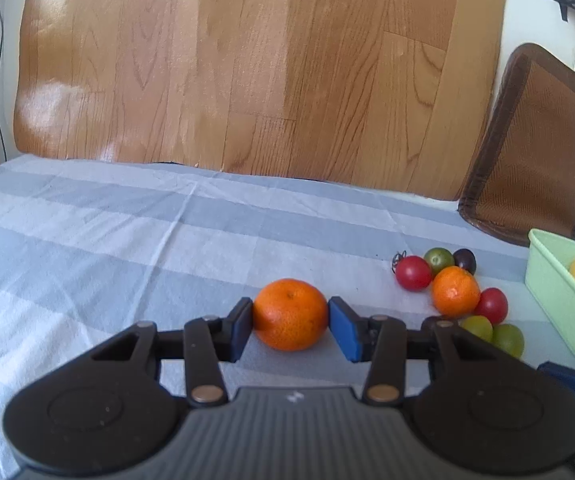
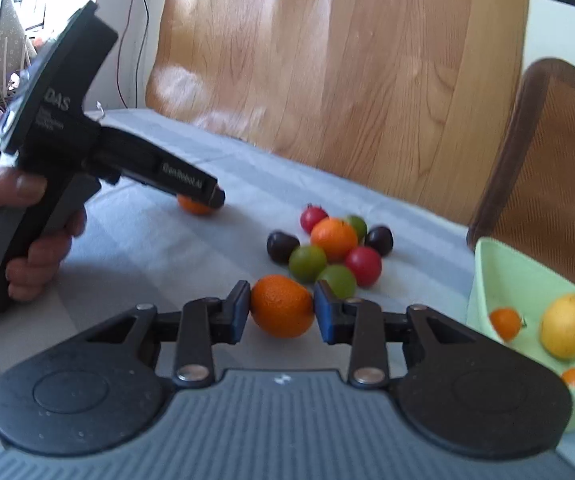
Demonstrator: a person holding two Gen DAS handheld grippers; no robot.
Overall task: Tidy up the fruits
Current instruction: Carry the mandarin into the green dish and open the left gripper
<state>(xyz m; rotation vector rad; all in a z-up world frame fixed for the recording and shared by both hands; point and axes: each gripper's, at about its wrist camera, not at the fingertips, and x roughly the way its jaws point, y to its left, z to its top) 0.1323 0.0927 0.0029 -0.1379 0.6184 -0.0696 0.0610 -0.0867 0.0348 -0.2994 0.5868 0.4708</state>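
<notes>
We see the surface [image 1: 87, 240] under a blue-and-white checked cloth, with a wood-grain board behind it at twelve o'clock. At three o'clock in the right wrist view stands a pale green bin [image 2: 499, 276] holding a yellow fruit [image 2: 567, 326] and two small orange ones. The left tongs [image 1: 290, 320], gripped by a hand [image 2: 27, 232], are closed on a mandarin [image 1: 290, 314] (both blue pads press its sides). The right tongs [image 2: 281, 308] clamp a second mandarin [image 2: 281, 306], just at seven o'clock of the loose pile. That pile [image 2: 327, 248] sits between the two tongs and the bin: one more mandarin ringed by red, green and dark small fruits, all touching.
</notes>
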